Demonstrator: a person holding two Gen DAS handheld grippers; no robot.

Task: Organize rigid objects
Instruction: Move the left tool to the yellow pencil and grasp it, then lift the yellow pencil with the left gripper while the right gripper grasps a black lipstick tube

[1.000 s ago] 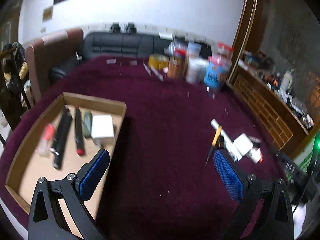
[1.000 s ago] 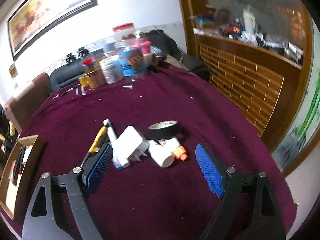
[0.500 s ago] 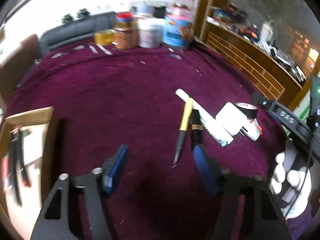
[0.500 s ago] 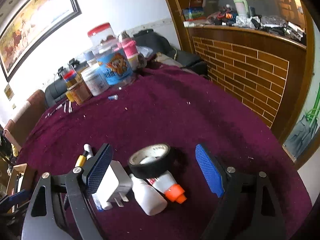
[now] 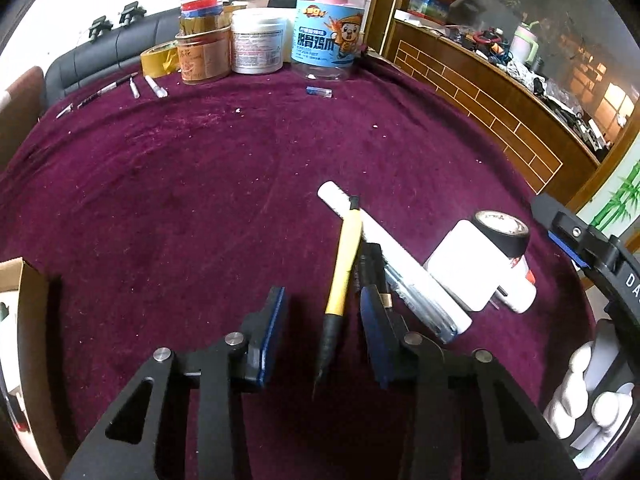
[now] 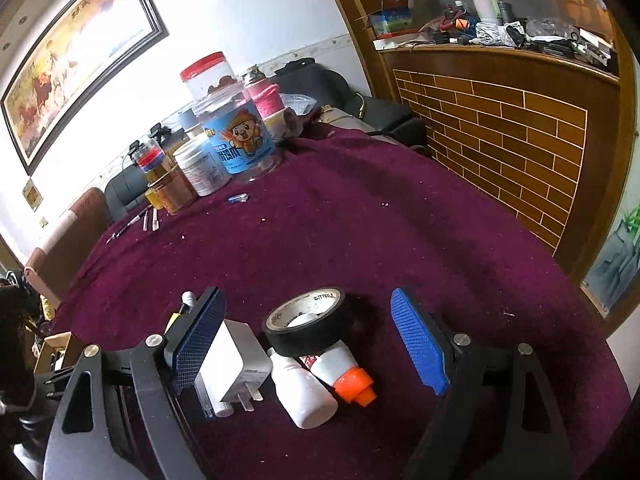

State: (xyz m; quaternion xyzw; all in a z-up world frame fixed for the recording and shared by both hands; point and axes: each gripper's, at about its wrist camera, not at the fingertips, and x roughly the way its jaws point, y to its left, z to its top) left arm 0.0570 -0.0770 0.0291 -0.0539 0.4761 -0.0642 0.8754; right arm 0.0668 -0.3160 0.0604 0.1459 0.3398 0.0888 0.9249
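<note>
At the far left edge of the left wrist view, a corner of the cardboard box (image 5: pixel 24 280) shows on the maroon tablecloth (image 5: pixel 180 200). The left gripper (image 5: pixel 322 320) hovers low with its jaws partly open, straddling the yellow-handled craft knife (image 5: pixel 344 264) without touching it; the knife's black tip lies between the blue pads (image 5: pixel 276 320). Just right of it lie a long white pen (image 5: pixel 384 248), a white plug adapter (image 5: pixel 466 268) and a black tape roll (image 5: pixel 500 232). In the right wrist view, the right gripper (image 6: pixel 308 340) is wide open and holds nothing, framing the tape roll (image 6: pixel 308 328), which rests on two white bottles (image 6: pixel 304 388), one orange-capped (image 6: pixel 354 384). Jars (image 6: pixel 236 136) stand at the table's far side.
</note>
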